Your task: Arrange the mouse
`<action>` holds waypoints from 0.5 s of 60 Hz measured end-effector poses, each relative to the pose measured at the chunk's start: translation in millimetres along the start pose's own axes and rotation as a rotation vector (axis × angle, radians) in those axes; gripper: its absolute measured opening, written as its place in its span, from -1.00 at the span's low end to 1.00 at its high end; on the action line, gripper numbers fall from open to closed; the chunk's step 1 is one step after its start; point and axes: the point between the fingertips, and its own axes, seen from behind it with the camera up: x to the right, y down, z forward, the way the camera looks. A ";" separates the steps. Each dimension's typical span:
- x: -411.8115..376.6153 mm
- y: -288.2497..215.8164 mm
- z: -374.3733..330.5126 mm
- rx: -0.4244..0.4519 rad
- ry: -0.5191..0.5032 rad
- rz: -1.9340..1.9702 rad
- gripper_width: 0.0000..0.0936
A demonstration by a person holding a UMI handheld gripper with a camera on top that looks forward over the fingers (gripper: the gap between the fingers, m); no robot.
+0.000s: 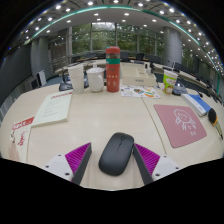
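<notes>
A black computer mouse (116, 153) lies on the beige table (100, 118), between my two fingers. My gripper (113, 152) is open around it: the left purple pad (78, 157) stands a little apart from the mouse's side, and the right pad (146, 157) is close against its other side. A pink mouse mat (180, 123) with a white drawing lies beyond the fingers to the right, with nothing on it.
An orange-red bottle (113, 70) and a white cup (95, 78) stand at the far middle of the table. Papers (52, 108) and a red leaflet (20, 135) lie to the left. A blue box (197, 102) and a green cup (170, 80) are to the right.
</notes>
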 end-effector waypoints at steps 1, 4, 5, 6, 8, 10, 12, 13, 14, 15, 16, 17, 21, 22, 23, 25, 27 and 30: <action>-1.0 -0.5 1.5 -0.002 0.001 -0.003 0.81; -4.0 -2.7 5.5 0.000 0.003 -0.015 0.80; -4.9 -3.1 6.6 0.000 0.002 -0.019 0.79; -5.8 -3.8 7.6 0.001 0.001 -0.022 0.77; -7.3 -5.3 9.4 0.001 -0.001 -0.027 0.69; -8.3 -6.2 11.2 0.001 -0.002 -0.025 0.59; -8.2 -7.4 12.5 0.001 0.001 -0.026 0.47; -8.0 -8.0 13.2 0.001 0.002 -0.025 0.40; -7.8 -8.3 13.7 0.000 0.004 -0.024 0.33; -7.1 -8.5 14.1 -0.001 0.006 -0.023 0.26; -6.4 -9.1 14.7 -0.001 0.009 -0.022 0.17; -5.4 -9.0 14.9 -0.002 0.012 -0.022 0.07; -5.5 -9.5 16.1 -0.004 0.010 -0.024 -0.02; -5.7 -9.3 16.4 -0.005 0.010 -0.027 -0.04; -6.0 -9.2 16.4 -0.006 0.008 -0.032 -0.06; -6.4 -9.4 16.3 -0.008 0.006 -0.043 -0.09; -7.0 -9.6 15.7 -0.010 0.003 -0.047 -0.14; -7.4 -9.7 15.7 -0.015 0.000 -0.048 -0.22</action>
